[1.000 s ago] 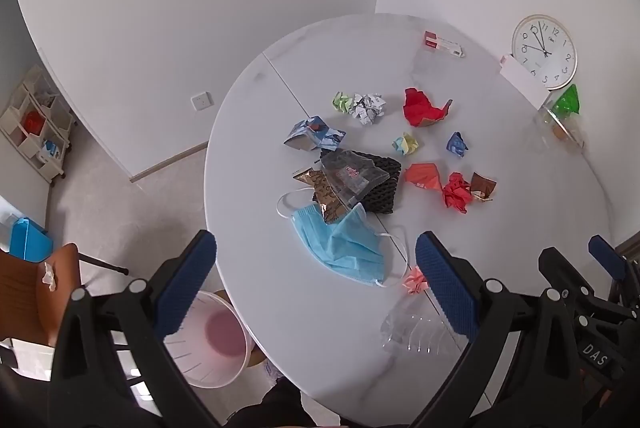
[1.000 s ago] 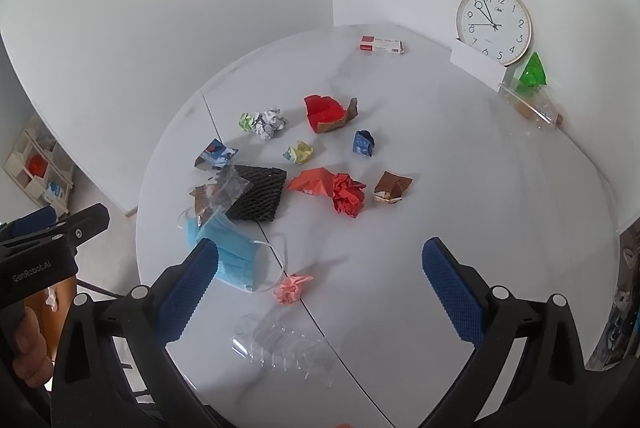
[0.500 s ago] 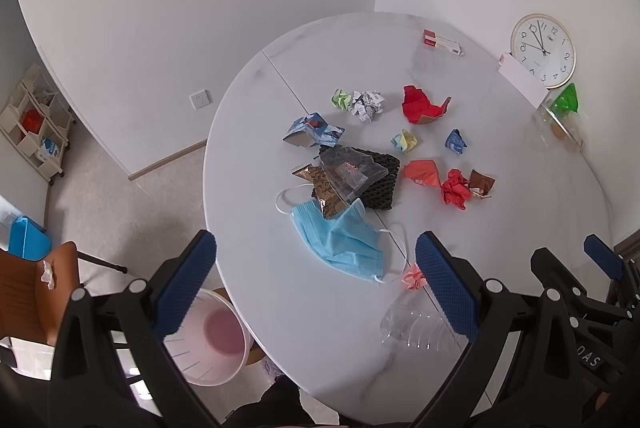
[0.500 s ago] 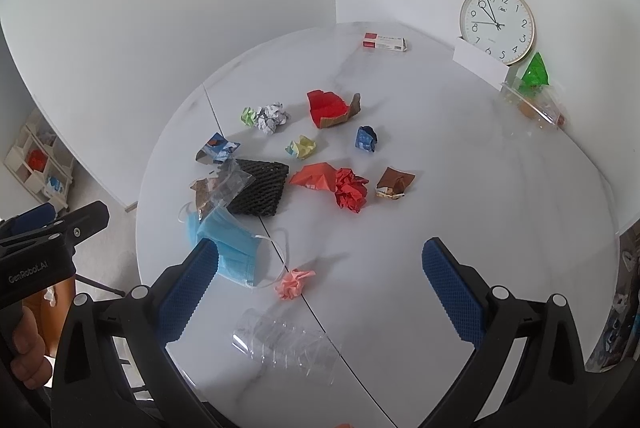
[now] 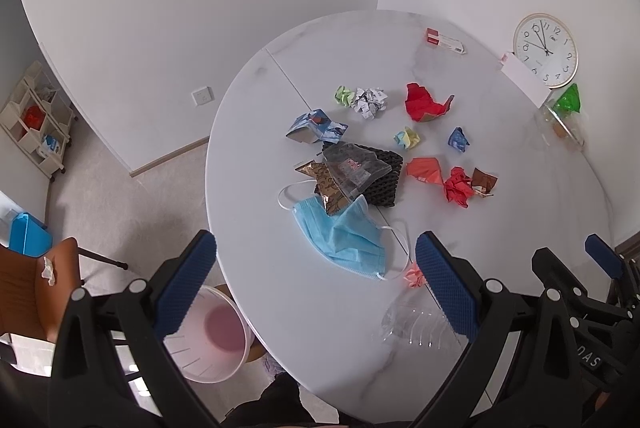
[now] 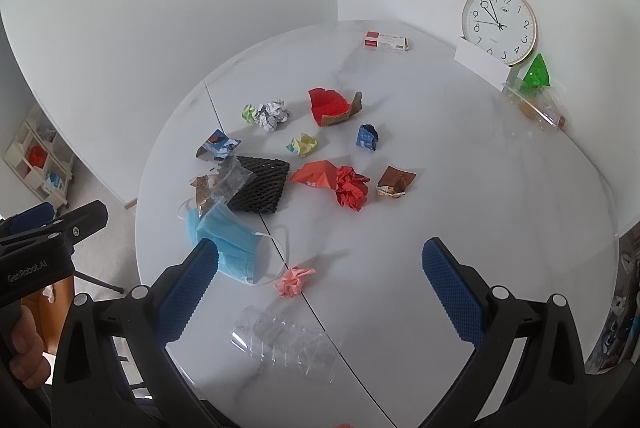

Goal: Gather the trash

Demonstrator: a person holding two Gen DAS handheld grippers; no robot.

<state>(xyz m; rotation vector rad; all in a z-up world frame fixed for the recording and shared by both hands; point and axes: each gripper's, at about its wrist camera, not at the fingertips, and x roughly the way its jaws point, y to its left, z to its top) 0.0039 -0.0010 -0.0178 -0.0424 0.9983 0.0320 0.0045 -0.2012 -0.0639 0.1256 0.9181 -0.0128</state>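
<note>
Trash lies scattered on a round white table (image 5: 280,300) (image 6: 460,187). A blue face mask (image 5: 344,236) (image 6: 228,236) lies nearest, beside a black foam net (image 5: 380,179) (image 6: 260,183) and a clear wrapper (image 5: 352,167). A crushed clear plastic cup (image 5: 416,324) (image 6: 284,340) and a small pink paper wad (image 6: 294,280) lie at the near edge. Red, orange, yellow, blue and white crumpled papers lie beyond, such as a red wad (image 6: 352,187). My left gripper (image 5: 316,284) is open above the mask's near side. My right gripper (image 6: 320,284) is open above the pink wad.
A pink-bottomed plastic bin (image 5: 212,340) stands on the floor under the table's near left edge. A wall clock (image 6: 500,23), a white card and a green wrapper stand at the far right. A red-white box (image 6: 386,41) lies far back. A brown chair (image 5: 24,288) is at left.
Both grippers have drifted slightly; the table contents sit a little lower and nearer in the right wrist view. Nothing was picked up.
</note>
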